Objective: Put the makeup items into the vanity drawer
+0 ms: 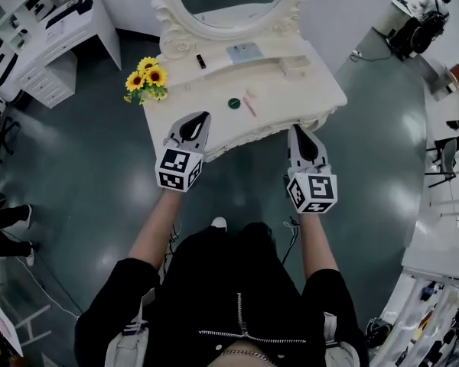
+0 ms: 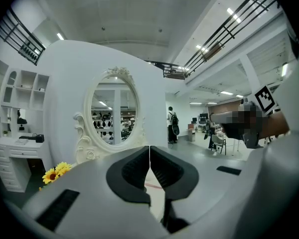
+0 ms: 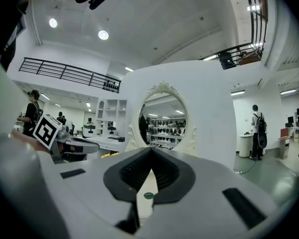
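- Both claws hang side by side just short of the near edge of the vanity point(image 1: 314, 90); I read this as a ready stance before a first reach, with nothing picked up yet
- The left claw point(image 1: 201, 118) has its jaws pressed together, pads meeting along one thin line, nothing between them
- The right claw point(image 1: 297, 130) is pressed together and empty too; the green spot low between its pads is a thing on the table beyond it, not a held one
- The makeup lies ahead of the claws and between them: a round green compact point(image 1: 234, 103) with a pink stick point(image 1: 249, 105) just beside it, and a small black item point(image 1: 201, 61) farther ahead
- No open drawer shows; the vanity's front hides under the tabletop's edge, so the drawer likely needs pulling out first
- Bare floor lies open outside both claws; the sunflowers point(image 1: 147, 77) ahead and outward of the left claw, at the table's corner, are what a wide swing might brush
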`<state>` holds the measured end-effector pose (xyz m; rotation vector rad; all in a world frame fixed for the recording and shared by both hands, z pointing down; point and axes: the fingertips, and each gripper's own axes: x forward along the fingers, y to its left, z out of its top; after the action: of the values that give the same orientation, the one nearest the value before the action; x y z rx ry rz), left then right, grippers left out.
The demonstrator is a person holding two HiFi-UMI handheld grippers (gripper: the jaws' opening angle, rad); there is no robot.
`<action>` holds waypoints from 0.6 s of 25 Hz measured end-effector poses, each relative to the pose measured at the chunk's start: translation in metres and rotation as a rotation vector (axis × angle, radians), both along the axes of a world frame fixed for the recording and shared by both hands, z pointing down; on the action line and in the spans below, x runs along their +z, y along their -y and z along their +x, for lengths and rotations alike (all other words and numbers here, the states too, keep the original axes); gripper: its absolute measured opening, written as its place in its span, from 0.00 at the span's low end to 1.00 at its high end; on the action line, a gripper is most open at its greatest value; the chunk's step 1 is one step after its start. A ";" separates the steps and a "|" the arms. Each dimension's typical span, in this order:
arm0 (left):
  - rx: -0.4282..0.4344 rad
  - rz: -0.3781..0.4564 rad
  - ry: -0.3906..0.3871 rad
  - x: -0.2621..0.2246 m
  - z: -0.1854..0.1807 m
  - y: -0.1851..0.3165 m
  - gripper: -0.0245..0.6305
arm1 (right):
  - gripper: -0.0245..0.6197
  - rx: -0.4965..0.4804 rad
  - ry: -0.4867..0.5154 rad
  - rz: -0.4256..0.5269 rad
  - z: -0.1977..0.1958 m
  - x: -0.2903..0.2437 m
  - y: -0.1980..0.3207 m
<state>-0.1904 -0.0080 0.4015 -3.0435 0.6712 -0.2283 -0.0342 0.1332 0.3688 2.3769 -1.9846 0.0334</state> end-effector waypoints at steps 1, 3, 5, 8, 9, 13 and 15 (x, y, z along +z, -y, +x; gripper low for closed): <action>-0.011 -0.002 0.002 0.001 0.003 0.009 0.07 | 0.05 -0.011 0.002 0.000 0.004 0.001 0.011; -0.036 -0.008 0.004 0.005 0.009 0.027 0.07 | 0.05 -0.040 0.005 -0.001 0.014 0.005 0.035; -0.069 -0.018 0.005 0.011 0.018 0.043 0.07 | 0.05 -0.075 0.008 -0.004 0.027 0.011 0.060; -0.133 -0.031 0.008 0.023 0.033 0.067 0.07 | 0.05 -0.137 0.020 -0.008 0.050 0.024 0.097; -0.156 -0.031 0.008 0.026 0.039 0.075 0.07 | 0.05 -0.162 0.023 -0.008 0.058 0.027 0.111; -0.251 -0.011 0.000 0.023 0.071 0.109 0.07 | 0.05 -0.279 0.002 0.002 0.095 0.027 0.165; -0.306 -0.004 -0.003 0.016 0.088 0.121 0.07 | 0.05 -0.341 -0.017 0.006 0.115 0.020 0.189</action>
<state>-0.1021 -0.1293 0.4178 -2.9312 1.1360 -0.2289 0.0808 -0.0560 0.3886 1.9999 -2.3522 -0.0058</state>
